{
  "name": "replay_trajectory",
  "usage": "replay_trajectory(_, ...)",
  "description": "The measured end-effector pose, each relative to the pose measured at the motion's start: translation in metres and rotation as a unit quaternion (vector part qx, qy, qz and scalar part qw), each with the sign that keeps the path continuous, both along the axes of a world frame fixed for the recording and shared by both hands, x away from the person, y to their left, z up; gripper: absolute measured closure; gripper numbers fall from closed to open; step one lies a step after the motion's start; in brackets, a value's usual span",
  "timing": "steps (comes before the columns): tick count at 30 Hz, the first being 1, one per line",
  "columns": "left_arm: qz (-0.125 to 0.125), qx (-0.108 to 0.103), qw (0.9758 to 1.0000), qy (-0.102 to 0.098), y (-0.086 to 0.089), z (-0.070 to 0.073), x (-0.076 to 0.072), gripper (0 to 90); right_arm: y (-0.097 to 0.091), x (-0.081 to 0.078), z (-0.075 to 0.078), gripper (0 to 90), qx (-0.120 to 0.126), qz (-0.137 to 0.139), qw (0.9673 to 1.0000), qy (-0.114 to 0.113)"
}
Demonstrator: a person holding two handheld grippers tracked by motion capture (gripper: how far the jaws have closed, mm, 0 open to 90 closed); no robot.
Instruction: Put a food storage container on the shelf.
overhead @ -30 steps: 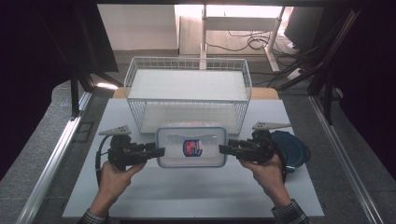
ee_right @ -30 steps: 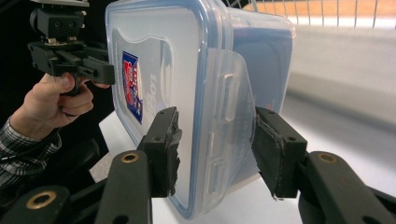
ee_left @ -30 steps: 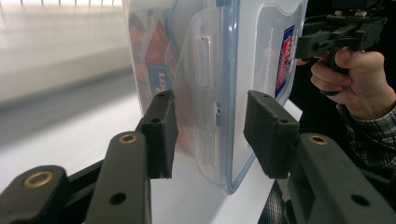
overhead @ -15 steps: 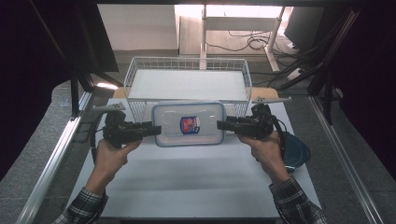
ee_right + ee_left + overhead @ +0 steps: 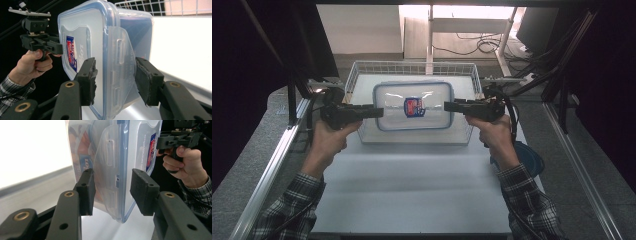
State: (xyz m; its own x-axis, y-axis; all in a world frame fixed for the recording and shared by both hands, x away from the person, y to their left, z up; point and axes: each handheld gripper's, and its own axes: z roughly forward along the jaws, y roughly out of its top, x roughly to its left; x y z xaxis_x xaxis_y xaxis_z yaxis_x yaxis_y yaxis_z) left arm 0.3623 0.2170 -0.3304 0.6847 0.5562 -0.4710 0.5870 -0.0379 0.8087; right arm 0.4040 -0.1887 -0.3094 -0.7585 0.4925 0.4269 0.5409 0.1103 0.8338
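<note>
A clear plastic container [image 5: 414, 105] with a blue-rimmed lid and a red-and-blue label hangs in the air over the white wire basket [image 5: 470, 132]. My left gripper [image 5: 379, 112] is shut on its left end and my right gripper [image 5: 447, 106] on its right end. In the left gripper view the pads [image 5: 86, 187] clamp the container [image 5: 112, 157] across its side latch flap, and the right gripper [image 5: 177, 137] shows beyond it in a hand. The right gripper view shows the same grip on the container [image 5: 100, 50], with the left gripper [image 5: 40, 40] at the far end.
The basket stands at the far edge of the white table board [image 5: 412, 190]. A dark blue round object [image 5: 528, 156] lies on the table by the right forearm. Metal rails run along both sides of the table.
Both grippers have lifted the container off the table in front of the basket and carried it up and away, so it now hangs above the basket.
</note>
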Motion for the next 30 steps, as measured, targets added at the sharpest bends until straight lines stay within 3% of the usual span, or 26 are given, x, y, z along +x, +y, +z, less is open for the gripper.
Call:
replay_trajectory(5, 0.002, -0.008, 1.0, 0.001, 0.003, 0.008, 0.019, 55.4, 0.002, 0.018, 0.005, 52.4, 0.008, -0.007, 0.9999, 0.008)
replay_trajectory(15, 0.002, -0.004, 1.0, 0.004, 0.002, 0.021, 0.05, 55.3, 0.001, 0.043, 0.012, 52.2, 0.017, -0.018, 0.9996, 0.012)
replay_trajectory(23, 0.011, -0.009, 0.9995, 0.027, 0.003, 0.011, 0.07, 55.3, 0.006, 0.065, 0.008, 51.1, 0.004, -0.029, 0.9991, 0.032)
replay_trajectory(30, 0.017, -0.016, 0.9991, 0.036, 0.005, 0.005, 0.078, 55.1, 0.01, 0.075, 0.003, 50.7, 0.003, -0.036, 0.9984, 0.043)
